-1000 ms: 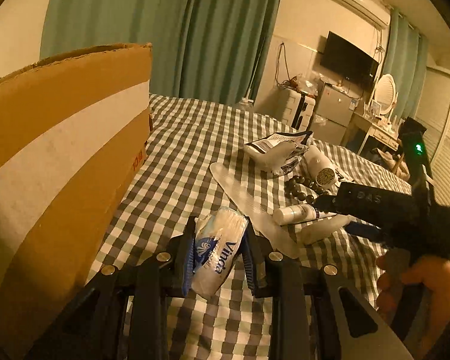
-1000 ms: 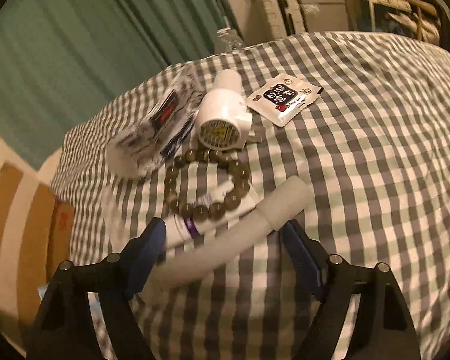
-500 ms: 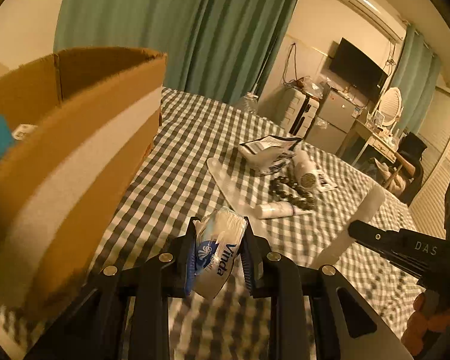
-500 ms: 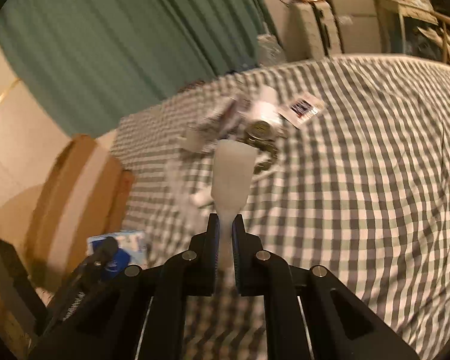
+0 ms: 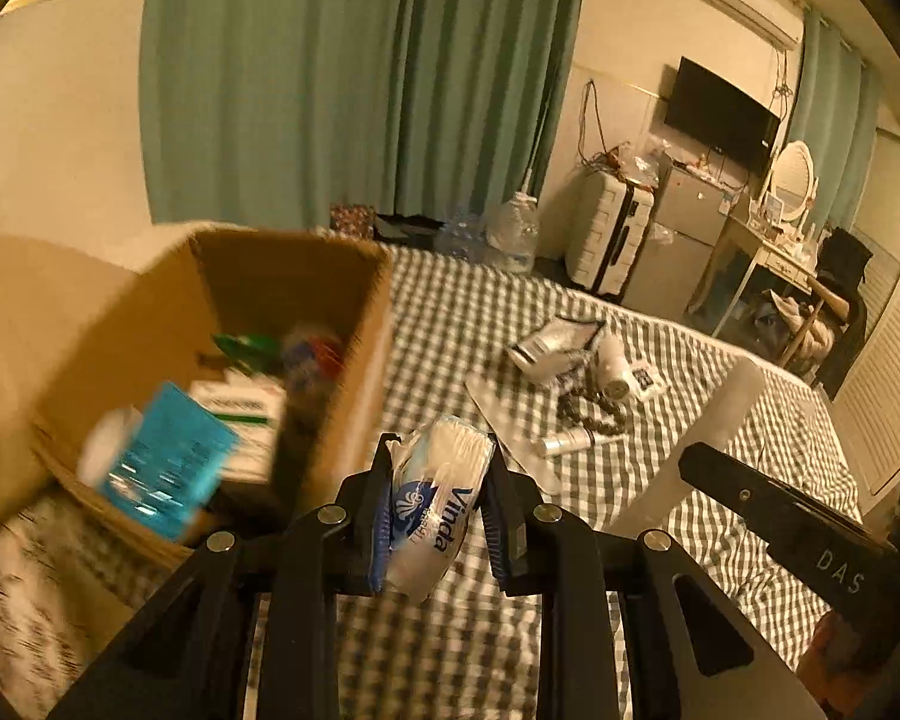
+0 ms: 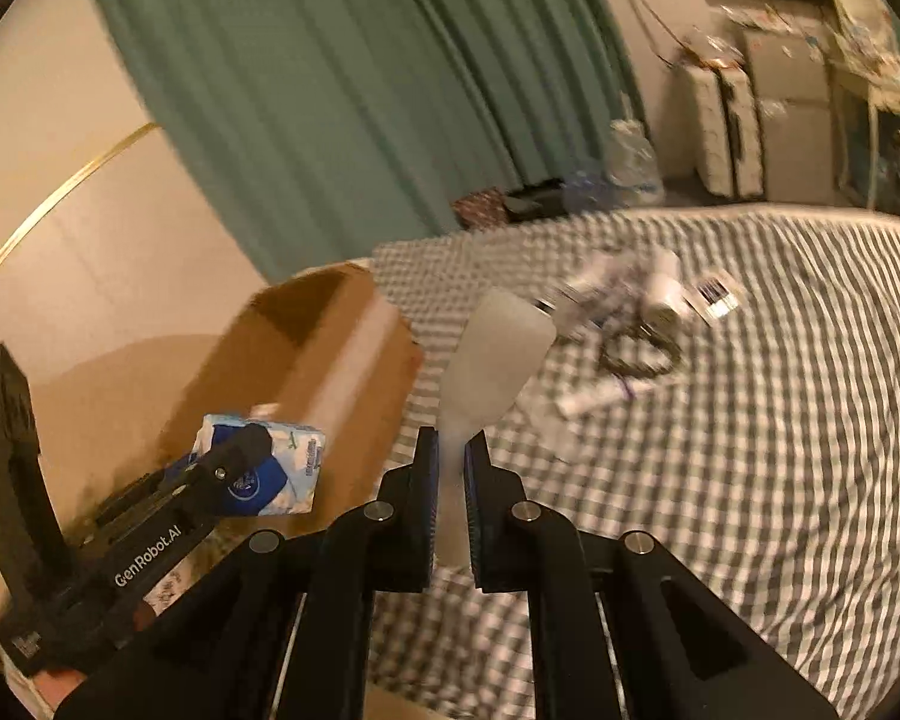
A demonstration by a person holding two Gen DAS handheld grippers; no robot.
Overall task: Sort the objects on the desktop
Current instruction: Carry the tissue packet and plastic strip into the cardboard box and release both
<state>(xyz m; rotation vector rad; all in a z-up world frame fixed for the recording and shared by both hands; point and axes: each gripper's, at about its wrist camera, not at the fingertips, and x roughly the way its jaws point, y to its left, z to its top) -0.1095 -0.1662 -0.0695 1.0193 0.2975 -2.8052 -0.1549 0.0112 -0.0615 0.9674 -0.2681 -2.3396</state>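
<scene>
both tongs loaded — near the cardboard box (image 5: 336, 372)
left tongs (image 5: 435, 516) clench a soft, light vinda tissue pack (image 5: 435, 510); right tongs (image 6: 447, 480) pinch a stiff frosted bottle (image 6: 498, 354) at its narrow neck — above the bed (image 6: 750, 450).

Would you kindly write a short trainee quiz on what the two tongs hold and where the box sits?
1. True or false: the left tongs grip a tissue pack.
2. What do the right tongs hold? A) bead bracelet B) frosted white bottle C) sachet
3. In the left wrist view, on which side of the tissue pack is the cardboard box?

Key: 1 true; 2 B; 3 left.
</scene>
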